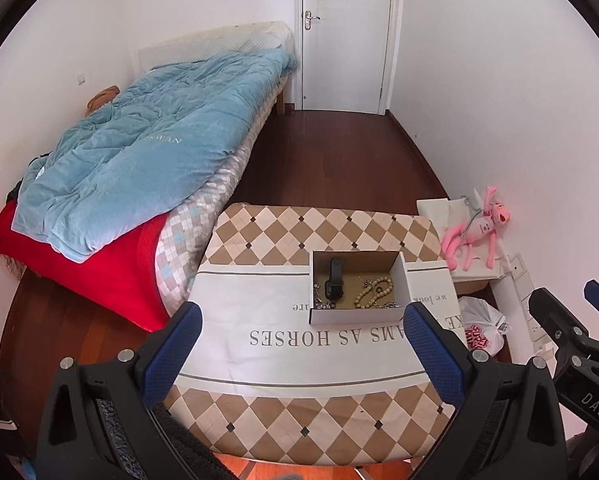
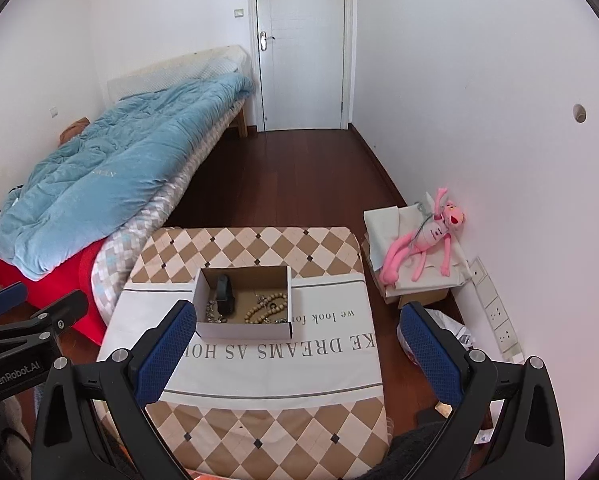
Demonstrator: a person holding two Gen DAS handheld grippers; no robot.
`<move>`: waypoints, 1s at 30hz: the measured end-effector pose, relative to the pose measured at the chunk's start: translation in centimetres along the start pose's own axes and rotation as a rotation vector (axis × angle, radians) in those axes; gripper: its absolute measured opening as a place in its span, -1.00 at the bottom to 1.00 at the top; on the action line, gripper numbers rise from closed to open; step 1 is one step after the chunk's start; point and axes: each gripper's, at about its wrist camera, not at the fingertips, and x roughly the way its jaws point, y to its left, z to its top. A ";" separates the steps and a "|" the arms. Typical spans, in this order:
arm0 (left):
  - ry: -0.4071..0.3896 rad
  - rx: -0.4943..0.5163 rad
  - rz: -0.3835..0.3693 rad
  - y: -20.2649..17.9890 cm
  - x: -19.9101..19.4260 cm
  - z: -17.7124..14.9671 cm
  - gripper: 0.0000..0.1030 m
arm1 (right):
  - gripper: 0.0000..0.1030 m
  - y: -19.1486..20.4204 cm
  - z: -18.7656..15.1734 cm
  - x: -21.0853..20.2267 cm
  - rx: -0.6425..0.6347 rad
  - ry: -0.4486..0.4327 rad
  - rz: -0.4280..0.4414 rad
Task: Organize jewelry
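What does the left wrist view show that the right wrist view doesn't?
Left wrist only: the white plastic bag with red print in full, beside the table, and the right gripper at the frame edge.

Right wrist only: the wall sockets and the round wall hole.

Both: the open cardboard box on the checkered table, holding a black watch, wooden beads and metal chains; the pink plush; the left gripper, jaws open.

A home bedroom: bed (image 1: 147, 184), blue quilt (image 2: 111, 184), plush toy (image 2: 423, 240).
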 end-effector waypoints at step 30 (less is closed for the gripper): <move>0.194 -0.003 0.032 -1.1 9.9 3.8 1.00 | 1.00 0.4 3.3 11.1 -0.017 0.208 -0.022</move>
